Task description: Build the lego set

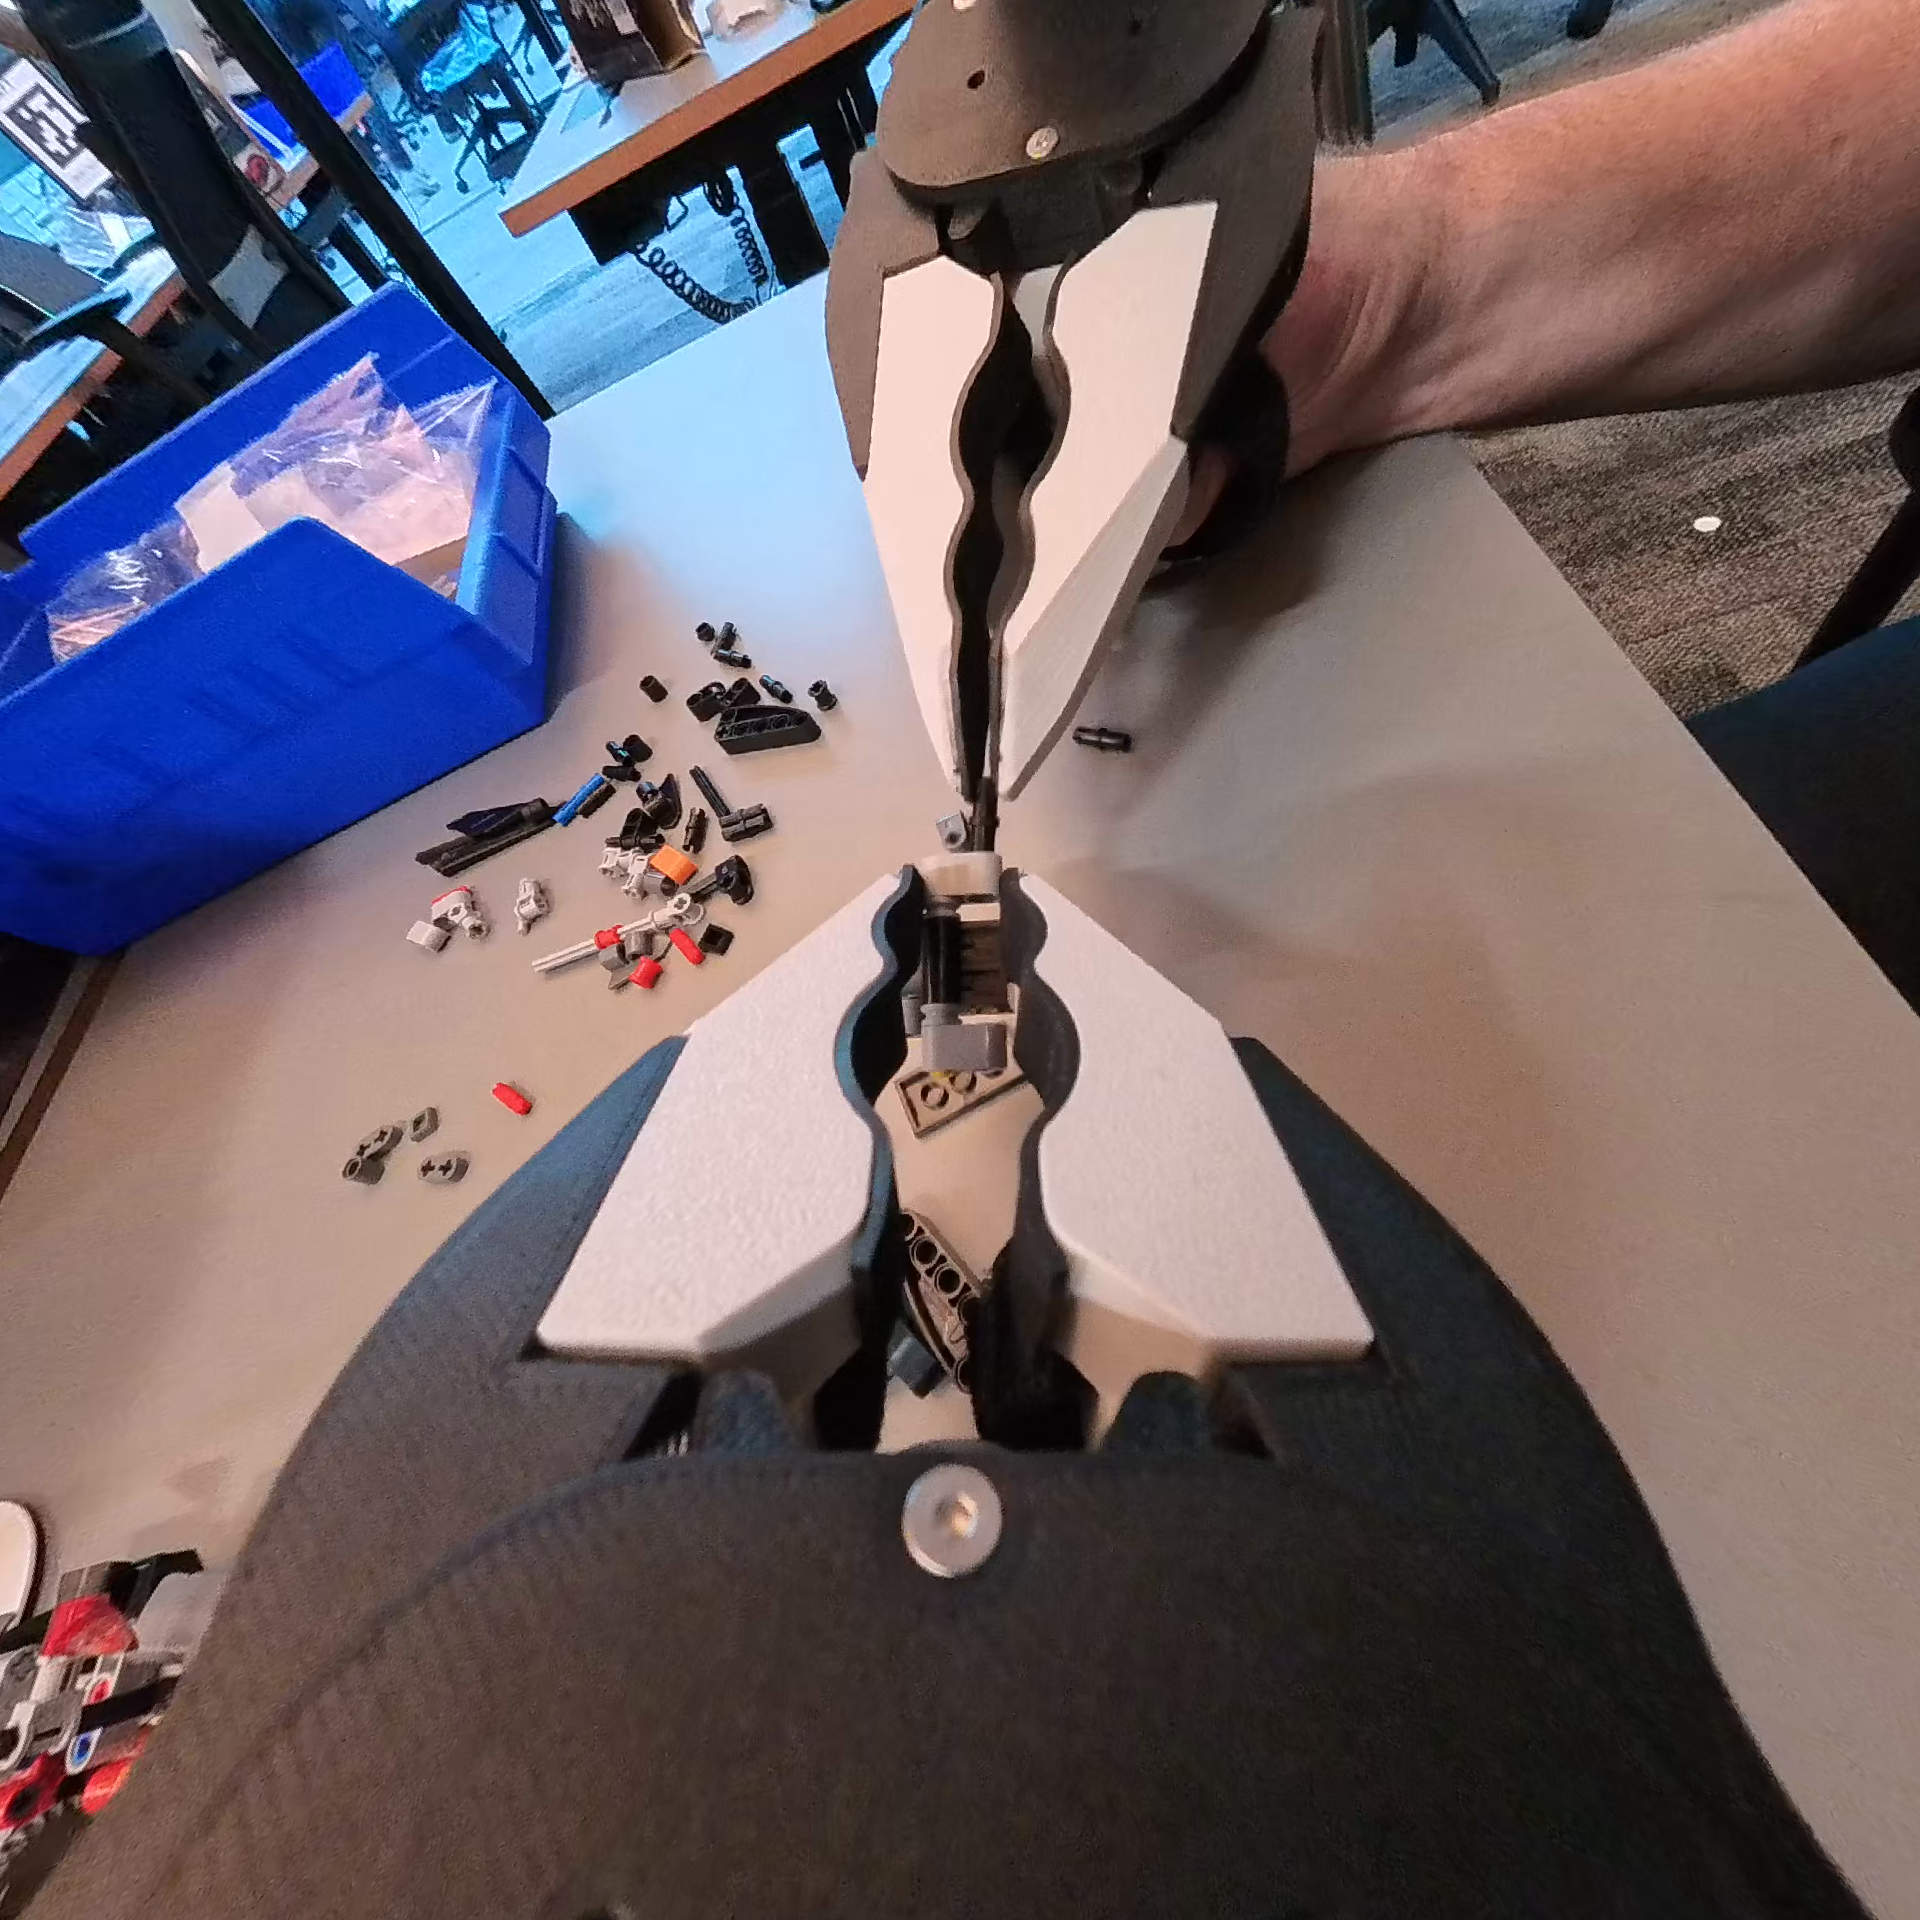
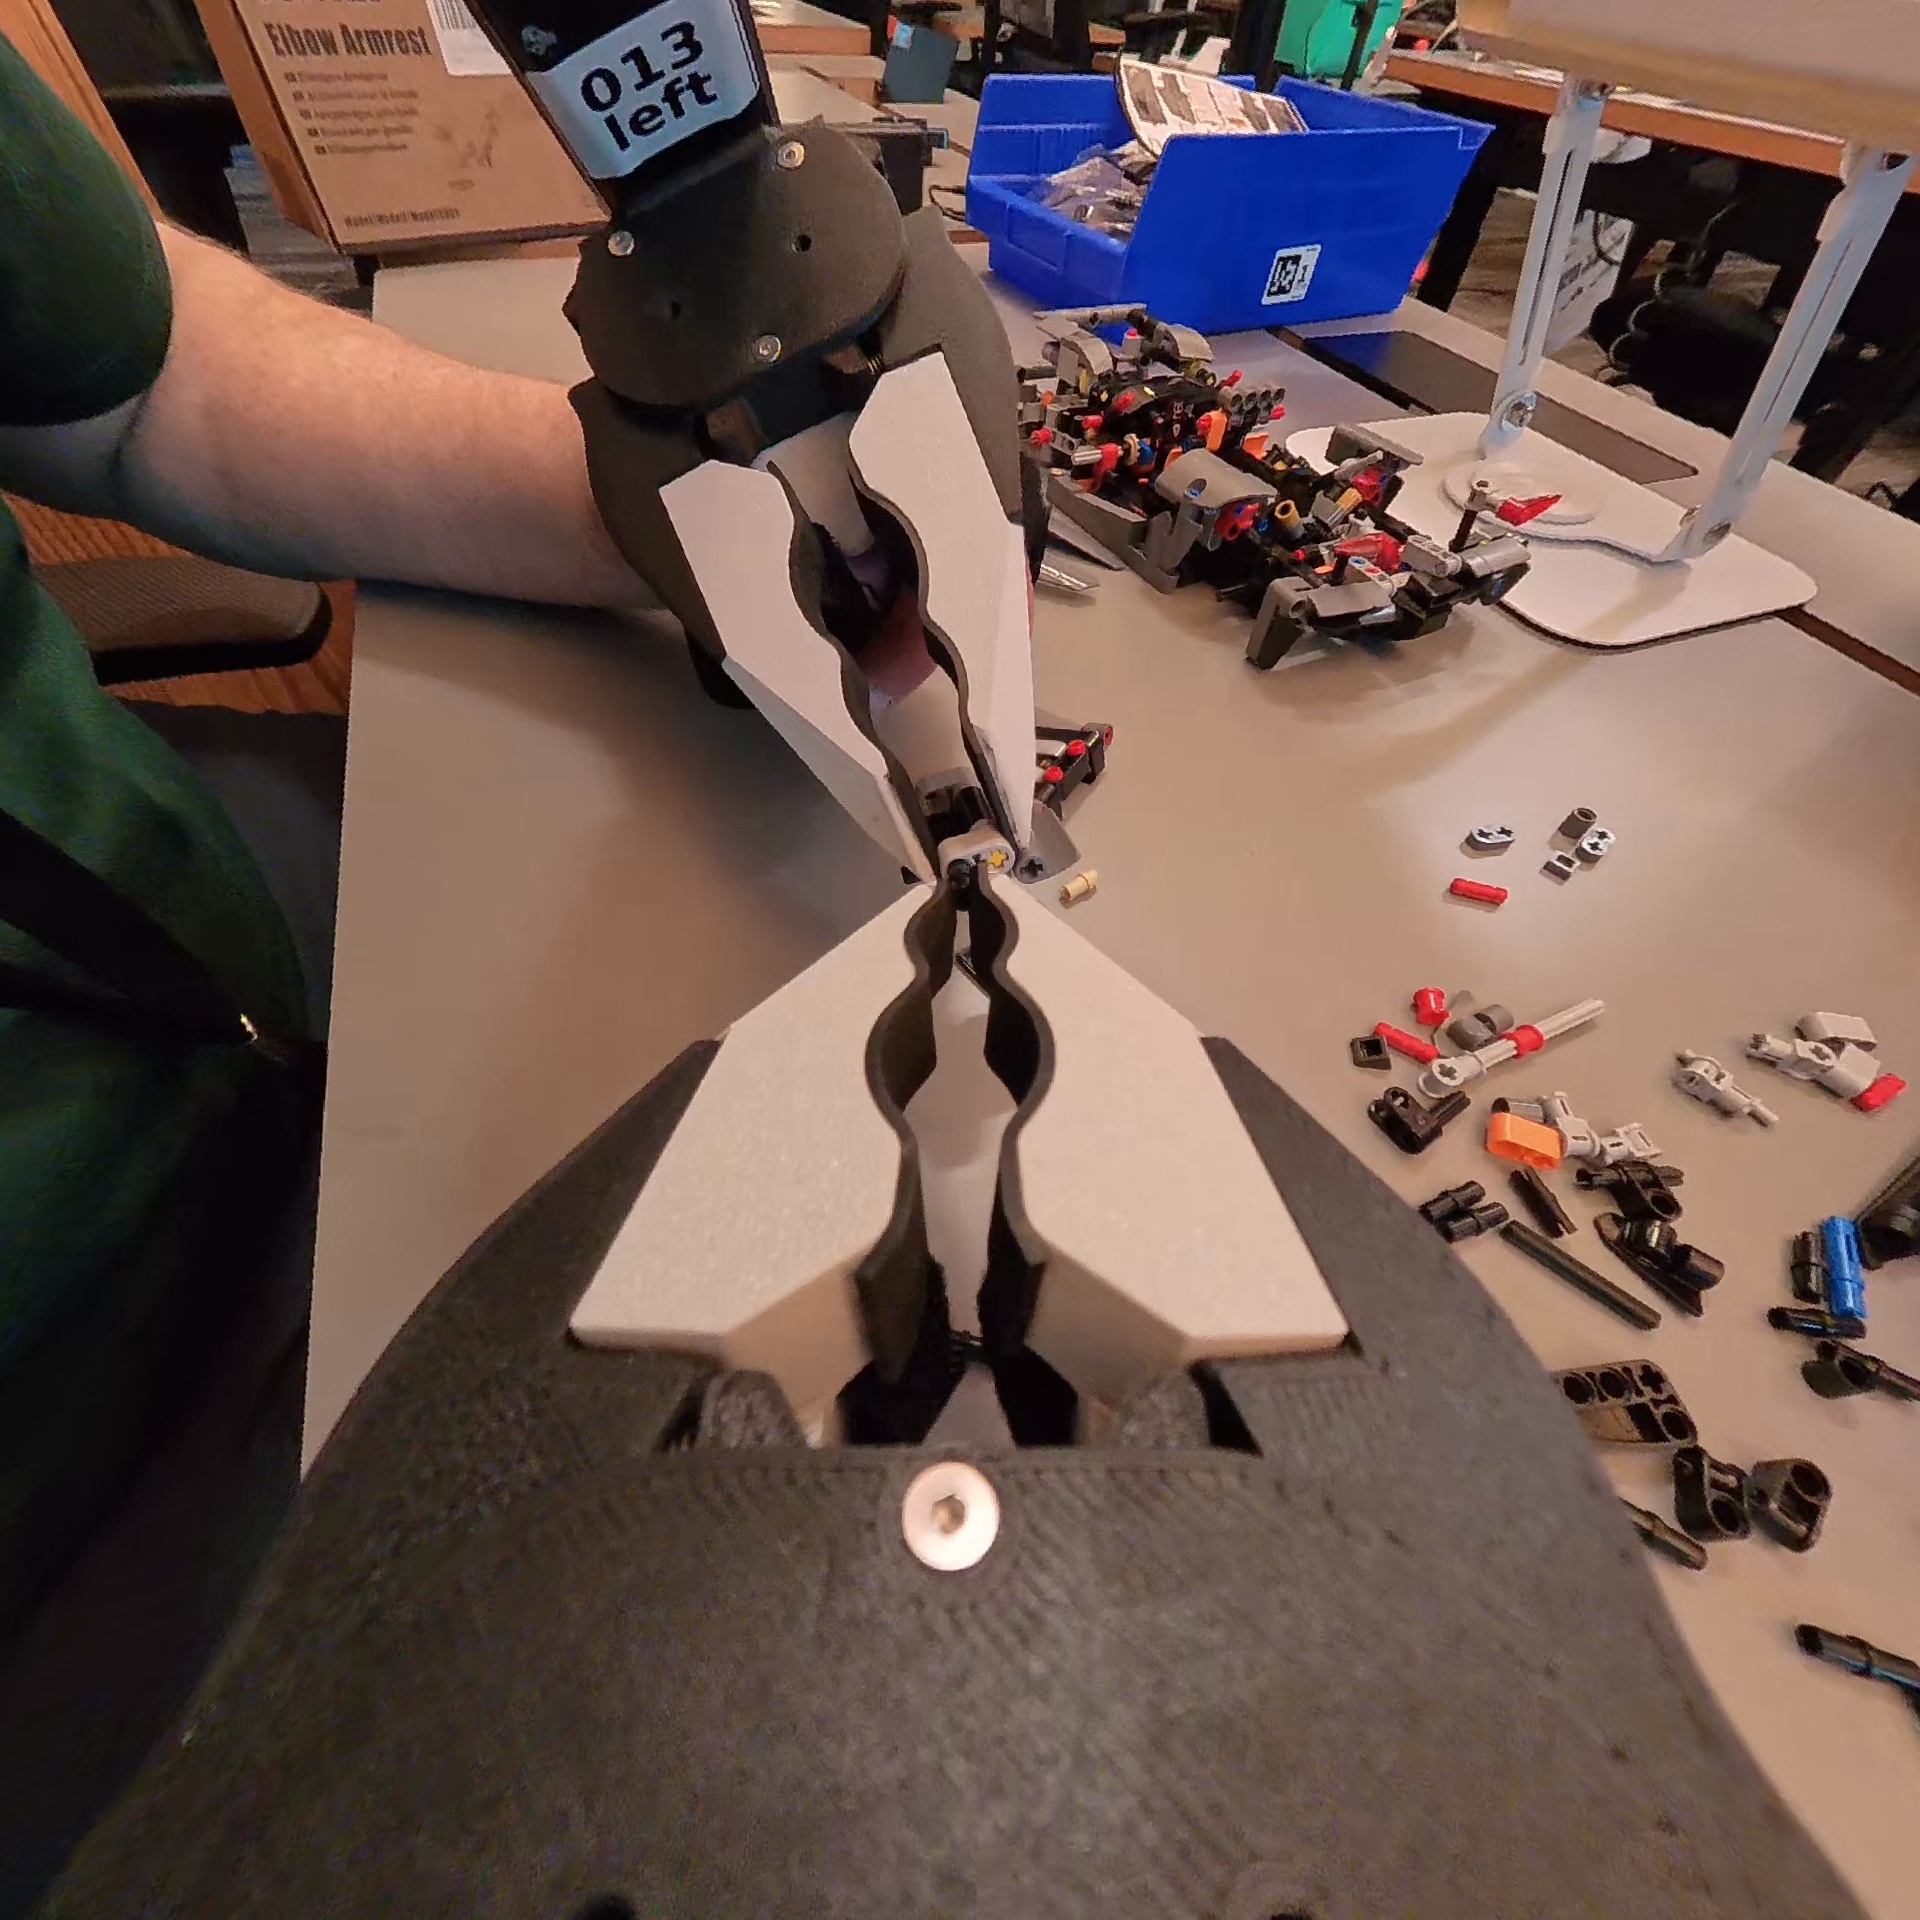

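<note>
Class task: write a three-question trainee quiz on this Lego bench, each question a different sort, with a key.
1. True or false: the left gripper is shut on a small assembly.
2. The right gripper holds: A) a black pin B) an orange brick C) nothing.
3. Fill in: the bin behind the half-built car is ____.

Key: 1 true; 2 A; 3 blue.

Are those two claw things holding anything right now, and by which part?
The left gripper clamps a small lego sub-assembly by its sides, near its white end. The right gripper pinches a thin black pin by its rear, tip against that sub-assembly.
</note>
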`<state>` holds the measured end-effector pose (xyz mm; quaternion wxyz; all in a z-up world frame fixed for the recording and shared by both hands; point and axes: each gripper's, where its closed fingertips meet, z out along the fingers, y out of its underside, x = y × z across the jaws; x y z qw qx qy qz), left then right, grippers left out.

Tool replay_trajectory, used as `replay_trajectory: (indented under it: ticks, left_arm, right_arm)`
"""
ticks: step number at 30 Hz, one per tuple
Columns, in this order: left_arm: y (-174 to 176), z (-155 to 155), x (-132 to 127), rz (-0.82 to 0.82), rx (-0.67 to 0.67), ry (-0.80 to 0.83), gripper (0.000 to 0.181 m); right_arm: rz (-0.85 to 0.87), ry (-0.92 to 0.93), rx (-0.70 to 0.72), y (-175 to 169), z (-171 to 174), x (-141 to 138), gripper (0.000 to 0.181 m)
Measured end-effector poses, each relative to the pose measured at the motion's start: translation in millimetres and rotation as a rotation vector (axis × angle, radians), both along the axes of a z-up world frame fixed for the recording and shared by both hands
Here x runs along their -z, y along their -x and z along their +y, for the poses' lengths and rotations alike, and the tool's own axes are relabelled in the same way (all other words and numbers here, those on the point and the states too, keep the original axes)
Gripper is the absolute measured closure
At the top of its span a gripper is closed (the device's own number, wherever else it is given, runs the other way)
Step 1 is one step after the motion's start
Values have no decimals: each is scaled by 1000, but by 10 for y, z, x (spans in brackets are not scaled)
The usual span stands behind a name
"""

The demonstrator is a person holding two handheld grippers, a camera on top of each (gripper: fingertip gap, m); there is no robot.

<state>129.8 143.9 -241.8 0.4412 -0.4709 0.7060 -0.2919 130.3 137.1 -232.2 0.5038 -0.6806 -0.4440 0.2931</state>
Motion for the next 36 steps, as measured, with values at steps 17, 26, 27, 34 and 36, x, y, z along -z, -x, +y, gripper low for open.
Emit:
replay_trajectory:
  ticks: [17, 26, 27, 34, 36]
  left_arm:
    - [-11, -65, -112, -71, 29, 88, 169]
    - [-11, -123, -227, -125, 57, 137, 169]
    - [-10, -128, -235, -129, 61, 143, 169]
    - [-3, -150, -273, -149, 77, 171, 169]
    - [-2, -172, -301, -164, 91, 187, 169]
  right_arm:
    - [89, 14, -49, -16, -54, -115, 181]
    - [164, 10, -86, -20, -106, -236, 181]
    - [169, 7, -88, -18, -111, -246, 181]
    - [181, -16, -97, -9, -135, -287, 181]
    - [184, -26, -101, -5, -146, -303, 181]
